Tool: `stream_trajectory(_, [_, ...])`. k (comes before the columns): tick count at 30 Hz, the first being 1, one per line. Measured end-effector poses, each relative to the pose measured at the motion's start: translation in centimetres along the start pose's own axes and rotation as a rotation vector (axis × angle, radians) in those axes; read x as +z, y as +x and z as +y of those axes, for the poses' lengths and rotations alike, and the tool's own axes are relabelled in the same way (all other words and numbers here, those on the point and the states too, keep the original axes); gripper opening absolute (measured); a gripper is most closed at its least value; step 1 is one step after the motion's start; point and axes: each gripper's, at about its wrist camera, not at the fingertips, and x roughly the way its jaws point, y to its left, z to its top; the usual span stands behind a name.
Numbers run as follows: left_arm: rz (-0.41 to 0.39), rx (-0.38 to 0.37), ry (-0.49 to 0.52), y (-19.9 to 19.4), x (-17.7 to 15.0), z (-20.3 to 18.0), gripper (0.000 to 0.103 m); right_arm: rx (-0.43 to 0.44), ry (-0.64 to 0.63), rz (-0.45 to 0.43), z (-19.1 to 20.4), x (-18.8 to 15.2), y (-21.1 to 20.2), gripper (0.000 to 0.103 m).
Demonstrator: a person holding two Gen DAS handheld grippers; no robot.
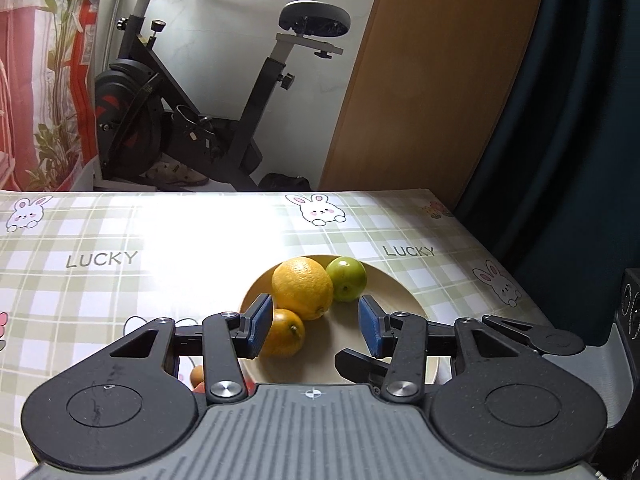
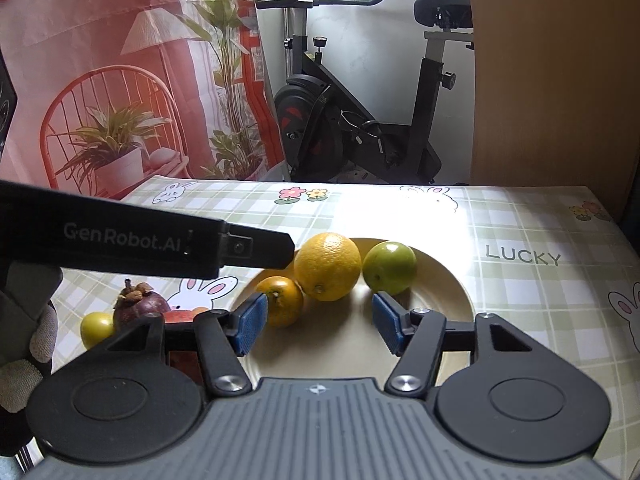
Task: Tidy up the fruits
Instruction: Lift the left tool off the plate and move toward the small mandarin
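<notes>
Left wrist, left gripper parted, empty, above plate

Bench cover glossy, smooth, plastic-looking, strong glare. Plate smooth, satin cream. Big orange pebbled skin; gripper pads ribbed blue, matt.

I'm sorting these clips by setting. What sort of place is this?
Most likely a room in a home: an exercise bike stands behind a table with a bunny-print checked tablecloth, and a plate of fruit sits on it.
</notes>
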Motion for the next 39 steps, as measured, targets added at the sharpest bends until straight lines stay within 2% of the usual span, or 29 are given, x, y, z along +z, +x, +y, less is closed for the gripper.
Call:
stream_trajectory(5, [-0.030, 0.043, 0.014, -3.0, -1.1, 0.8, 0.052, 0.019, 0.033, -0.011, 1.6, -0.7, -1.1, 0.062])
stream_trajectory(7, [-0.046, 0.068, 0.016, -4.0, -1.4, 1.1, 0.058, 0.023, 0.041, -0.017, 2.3, -1.0, -1.5, 0.062])
stream_trajectory(17, [-0.079, 0.140, 0.011, -6.9, -3.9, 2.5, 0.058, 0.047, 0.048, -0.024, 4.9, -2.8, -2.5, 0.062])
stream_trajectory(30, [-0.039, 0.159, -0.042, -7.8, -7.0, 4.7, 0.058, 0.048, 0.032, 0.001, 6.5, -5.4, -2.5, 0.062])
stream_trajectory(39, [-0.033, 0.168, -0.043, -8.3, -7.6, 5.1, 0.058, 0.051, 0.015, 0.009, 7.0, -6.0, -2.6, 0.062])
